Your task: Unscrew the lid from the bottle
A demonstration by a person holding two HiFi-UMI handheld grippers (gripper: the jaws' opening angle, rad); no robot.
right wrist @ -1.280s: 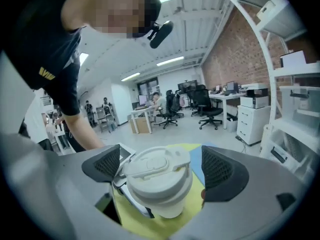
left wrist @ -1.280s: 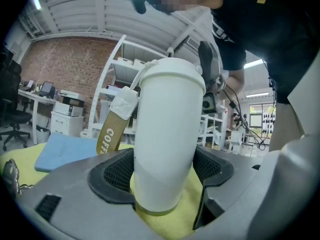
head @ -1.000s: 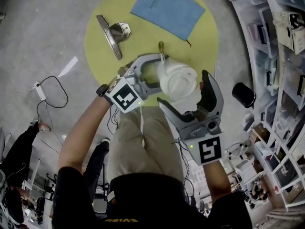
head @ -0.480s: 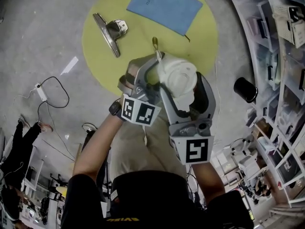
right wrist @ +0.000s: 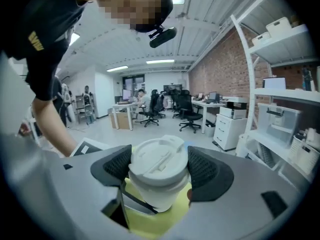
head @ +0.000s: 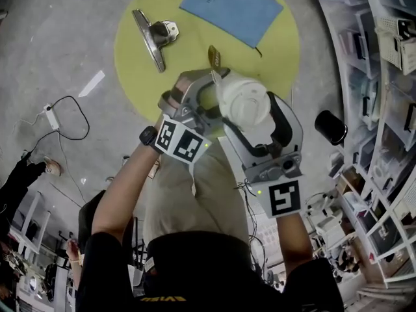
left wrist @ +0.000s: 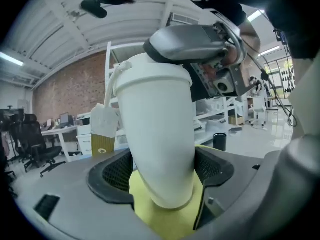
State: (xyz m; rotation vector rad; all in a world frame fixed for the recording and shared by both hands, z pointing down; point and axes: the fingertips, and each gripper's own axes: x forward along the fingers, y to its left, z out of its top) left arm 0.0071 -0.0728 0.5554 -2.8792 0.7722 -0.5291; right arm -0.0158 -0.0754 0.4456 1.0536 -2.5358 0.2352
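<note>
A white bottle (head: pixel 244 103) with a white lid is held up in front of the person, above a yellow round mat (head: pixel 133 51). My left gripper (head: pixel 218 99) is shut on the bottle's body (left wrist: pixel 160 134), one black pad on each side. A string with a paper tag (left wrist: pixel 102 129) hangs from the rim. My right gripper (head: pixel 257 119) reaches in from the near side; its jaws have just been closing and both pads now touch the lid (right wrist: pixel 157 161) between them. In the left gripper view the right gripper's grey jaw covers the top of the bottle.
On the yellow mat lie a blue notebook (head: pixel 231 2) and a metal clip tool (head: pixel 153 36). A black cup (head: pixel 331 127) stands on the floor beside white shelving (head: pixel 390 57) at the right. A cable and plug strip (head: pixel 52 117) lie on the floor at the left.
The right gripper came in from the right and its jaws closed around the lid. The left gripper rolled while it kept hold of the bottle.
</note>
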